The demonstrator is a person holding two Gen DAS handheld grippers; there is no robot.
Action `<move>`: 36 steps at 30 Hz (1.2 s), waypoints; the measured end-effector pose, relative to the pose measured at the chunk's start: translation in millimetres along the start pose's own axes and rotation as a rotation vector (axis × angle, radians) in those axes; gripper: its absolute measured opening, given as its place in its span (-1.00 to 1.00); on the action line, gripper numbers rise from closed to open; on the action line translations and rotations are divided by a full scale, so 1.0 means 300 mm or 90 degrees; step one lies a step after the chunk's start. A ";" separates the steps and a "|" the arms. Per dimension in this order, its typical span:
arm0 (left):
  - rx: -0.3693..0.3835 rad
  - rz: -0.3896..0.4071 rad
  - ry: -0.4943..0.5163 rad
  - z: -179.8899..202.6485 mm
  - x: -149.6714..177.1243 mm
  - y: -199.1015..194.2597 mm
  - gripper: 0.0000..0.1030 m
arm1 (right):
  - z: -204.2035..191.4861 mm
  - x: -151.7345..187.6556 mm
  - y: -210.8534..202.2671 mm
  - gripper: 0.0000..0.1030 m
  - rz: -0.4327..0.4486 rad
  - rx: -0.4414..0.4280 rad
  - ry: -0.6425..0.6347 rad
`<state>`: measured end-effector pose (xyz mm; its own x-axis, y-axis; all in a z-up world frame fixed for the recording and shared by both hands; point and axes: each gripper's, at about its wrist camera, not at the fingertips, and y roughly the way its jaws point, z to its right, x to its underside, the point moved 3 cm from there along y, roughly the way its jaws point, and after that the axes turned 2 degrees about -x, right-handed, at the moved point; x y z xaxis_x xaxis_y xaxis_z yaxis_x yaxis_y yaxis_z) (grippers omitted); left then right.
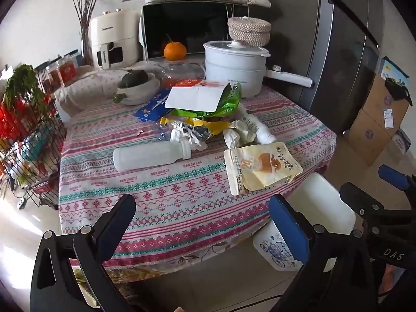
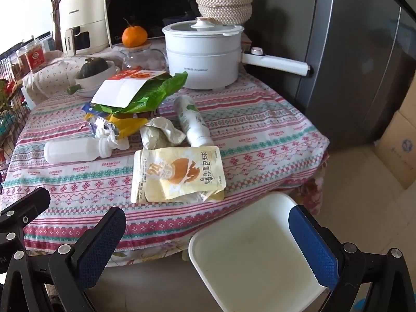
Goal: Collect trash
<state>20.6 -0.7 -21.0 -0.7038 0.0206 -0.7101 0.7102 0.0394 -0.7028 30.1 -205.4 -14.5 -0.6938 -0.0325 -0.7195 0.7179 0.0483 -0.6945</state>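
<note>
Trash lies in a heap on the patterned tablecloth (image 1: 166, 202): a yellow snack pouch (image 1: 260, 166) (image 2: 179, 174) near the front edge, a white plastic bottle (image 1: 150, 154) (image 2: 75, 149) on its side, a second bottle (image 2: 192, 122) with a green label, crumpled wrappers (image 1: 189, 132) (image 2: 161, 132) and a green bag (image 1: 223, 104) (image 2: 153, 91) under a white card. A white bin (image 2: 254, 254) (image 1: 319, 202) stands on the floor beside the table. My left gripper (image 1: 202, 221) hovers open over the table's front edge. My right gripper (image 2: 208, 244) hangs open above the bin's rim, holding nothing.
At the back stand a white electric pot (image 2: 202, 59) with a long handle, an orange (image 2: 134, 36) on a glass jar, a microwave (image 1: 187, 26) and an air fryer (image 1: 114, 39). A wire rack (image 1: 28, 135) flanks the left; a fridge (image 2: 351, 52) and cardboard boxes (image 1: 377, 119) the right.
</note>
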 end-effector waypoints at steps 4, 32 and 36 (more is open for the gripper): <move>-0.009 0.007 0.000 0.008 0.010 -0.003 1.00 | -0.020 0.007 -0.016 1.00 0.001 0.002 -0.048; 0.010 -0.007 -0.009 -0.025 0.000 0.007 1.00 | -0.008 -0.005 -0.014 1.00 0.011 0.000 -0.037; 0.009 -0.005 -0.007 -0.025 -0.004 0.008 1.00 | -0.007 -0.003 -0.013 1.00 0.011 -0.001 -0.037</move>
<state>22.9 6.8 -21.6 -0.7093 0.0090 -0.7048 0.7048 0.0254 -0.7090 27.8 -203.6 -11.0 -0.6770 -0.0891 -0.7305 0.7294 0.0508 -0.6822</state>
